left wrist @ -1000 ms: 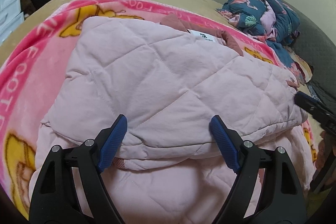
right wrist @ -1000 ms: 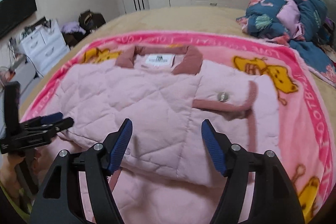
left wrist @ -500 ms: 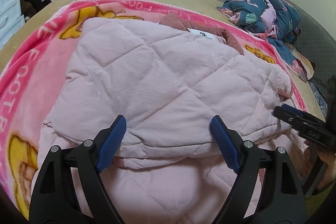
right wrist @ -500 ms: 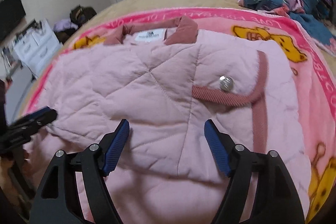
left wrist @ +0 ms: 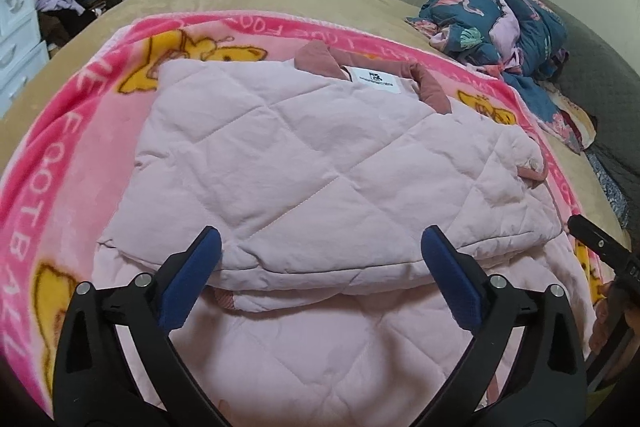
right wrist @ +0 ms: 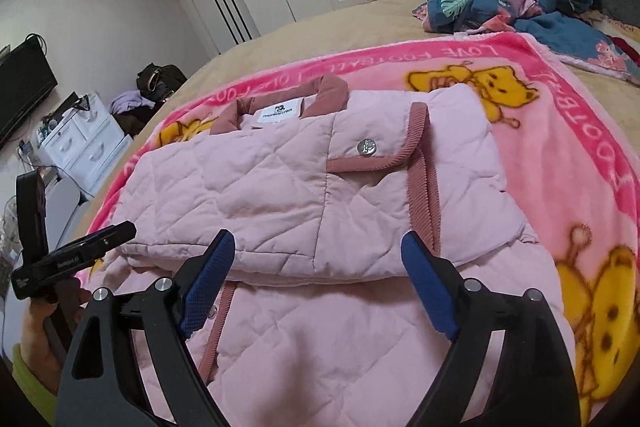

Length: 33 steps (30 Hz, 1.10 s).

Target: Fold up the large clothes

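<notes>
Pink blanket border: "LOVE FOOTBALL". Jacket's white neck label: print illegible.

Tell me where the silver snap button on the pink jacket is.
In the right wrist view the silver snap button sits on the folded pink jacket, right of the white label and just above a ribbed trim band.

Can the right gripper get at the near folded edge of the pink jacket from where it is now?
Probably yes. The right gripper hangs just above the pink jacket, its jaws opening with nothing held between them, and nothing lies across the folded edge.
</notes>
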Each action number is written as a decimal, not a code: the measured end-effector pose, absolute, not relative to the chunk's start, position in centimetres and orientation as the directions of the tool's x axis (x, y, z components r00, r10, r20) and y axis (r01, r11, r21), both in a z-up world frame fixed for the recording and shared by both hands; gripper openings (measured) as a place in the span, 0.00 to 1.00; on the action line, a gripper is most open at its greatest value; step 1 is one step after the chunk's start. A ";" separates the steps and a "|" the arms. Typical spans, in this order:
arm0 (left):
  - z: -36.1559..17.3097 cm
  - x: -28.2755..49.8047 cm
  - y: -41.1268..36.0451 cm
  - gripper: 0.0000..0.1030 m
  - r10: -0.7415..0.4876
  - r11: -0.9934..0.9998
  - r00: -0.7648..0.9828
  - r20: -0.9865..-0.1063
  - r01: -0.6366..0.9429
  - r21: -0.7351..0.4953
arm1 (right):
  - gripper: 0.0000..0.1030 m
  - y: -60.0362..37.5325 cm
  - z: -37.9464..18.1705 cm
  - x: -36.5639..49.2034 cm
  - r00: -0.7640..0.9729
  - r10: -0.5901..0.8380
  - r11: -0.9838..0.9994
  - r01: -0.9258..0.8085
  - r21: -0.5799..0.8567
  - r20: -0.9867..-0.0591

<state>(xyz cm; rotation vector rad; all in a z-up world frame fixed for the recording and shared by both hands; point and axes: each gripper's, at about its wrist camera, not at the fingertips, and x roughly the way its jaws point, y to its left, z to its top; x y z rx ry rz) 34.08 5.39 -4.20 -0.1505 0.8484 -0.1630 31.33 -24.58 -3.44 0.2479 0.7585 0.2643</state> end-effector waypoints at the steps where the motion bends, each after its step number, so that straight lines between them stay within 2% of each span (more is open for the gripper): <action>1: -3.9 34.0 5.4 0.91 -0.198 0.978 0.651 -0.733 0.080 -0.193 | 0.82 -24.6 -3.3 31.2 0.699 0.322 0.938 -0.147 0.313 -0.638; 7: -2.2 33.1 5.4 0.91 -0.215 0.973 0.667 -0.713 0.086 -0.213 | 0.83 -24.6 -2.4 30.4 0.710 0.322 0.939 -0.154 0.309 -0.626; 8: -1.9 32.9 5.4 0.91 -0.203 0.976 0.670 -0.714 0.084 -0.200 | 0.92 -24.6 -2.3 30.2 0.712 0.321 0.939 -0.152 0.309 -0.624; 9: -1.6 32.7 5.4 0.91 -0.192 0.979 0.673 -0.714 0.081 -0.186 | 0.95 -24.8 -2.0 29.9 0.723 0.319 0.938 -0.147 0.314 -0.613; 19: 1.3 30.2 6.6 0.91 -0.147 0.986 0.709 -0.690 0.052 -0.156 | 0.95 -25.1 0.0 27.8 0.747 0.330 0.932 -0.160 0.326 -0.577; 33: 5.9 25.6 7.3 0.91 -0.125 0.988 0.791 -0.599 0.043 -0.149 | 0.95 -24.9 2.9 24.4 0.771 0.349 0.929 -0.208 0.307 -0.532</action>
